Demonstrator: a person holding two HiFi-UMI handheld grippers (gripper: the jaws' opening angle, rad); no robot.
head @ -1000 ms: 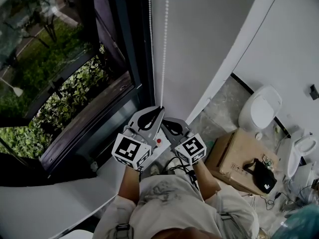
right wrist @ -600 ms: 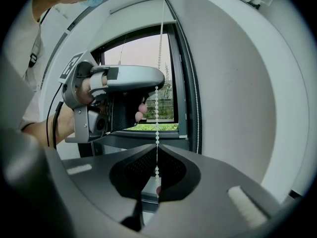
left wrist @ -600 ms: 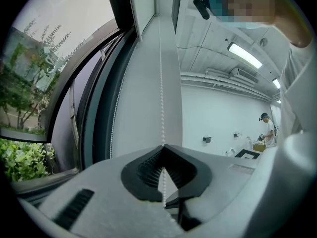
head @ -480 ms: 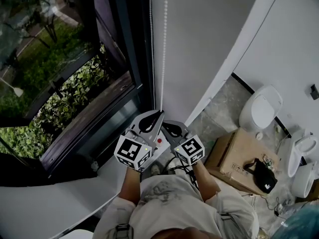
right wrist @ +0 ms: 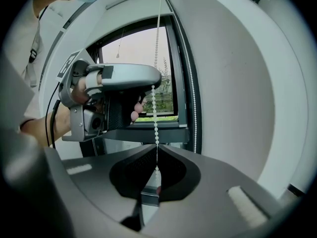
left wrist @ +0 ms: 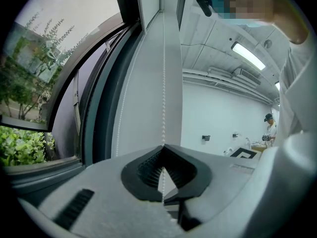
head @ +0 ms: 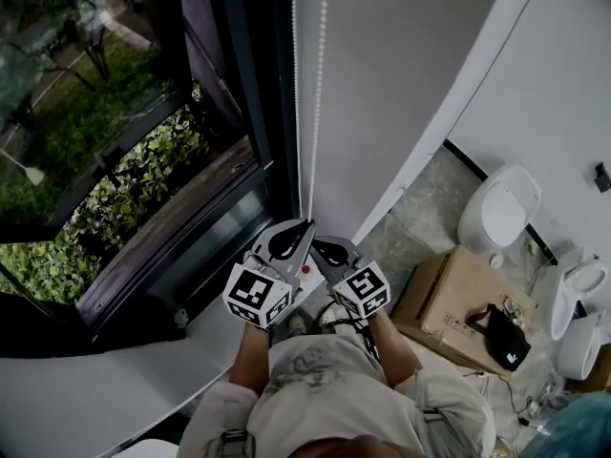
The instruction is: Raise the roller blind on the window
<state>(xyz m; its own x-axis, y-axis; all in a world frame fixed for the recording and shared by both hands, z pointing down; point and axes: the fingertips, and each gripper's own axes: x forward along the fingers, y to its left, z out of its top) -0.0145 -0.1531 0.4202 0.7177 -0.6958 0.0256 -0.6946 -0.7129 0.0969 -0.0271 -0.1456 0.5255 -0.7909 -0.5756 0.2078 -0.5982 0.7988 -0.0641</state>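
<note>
White bead chain (head: 319, 103) hangs beside the dark window frame (head: 250, 113); the left tongs (left wrist: 163, 147) and right tongs (right wrist: 157, 148) are both clamped on it.

smooth white plastic bead cord (head: 319, 65), matt brown cardboard box (head: 456, 294).

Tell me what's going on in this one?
A person stands at a window with a gripper in each hand, working the blind's bead chain. The left gripper is shut on the chain, and the right gripper is shut on it lower down. The chain runs straight up from both. How far the blind is raised cannot be told from these views.
</note>
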